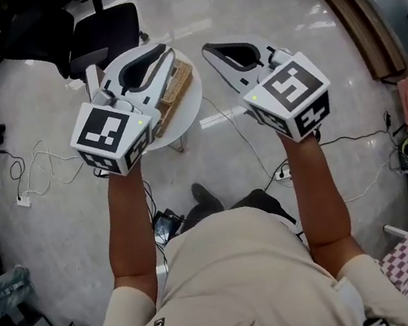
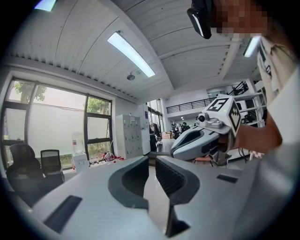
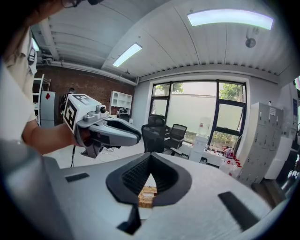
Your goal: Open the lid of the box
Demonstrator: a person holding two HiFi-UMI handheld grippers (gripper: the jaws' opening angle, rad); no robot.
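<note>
floor (image 1: 308, 46): one, pale, glossy.
table (image 1: 192, 102): one, round, white, below the grippers.
black chairs (image 3: 153, 133): two, side by side near the window.
left gripper (image 1: 167, 52): one, jaws all but together, nothing between, over the table.
right gripper (image 1: 209, 48): one, jaws pressed together, empty, beside the table's edge.
box (image 1: 176, 86): one, woven, on the table, partly under the left gripper.

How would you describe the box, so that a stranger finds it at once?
On the pale floor stands a round white table, beside a black office chair. The woven box lies on it: the only tan, basket-like thing there.
</note>
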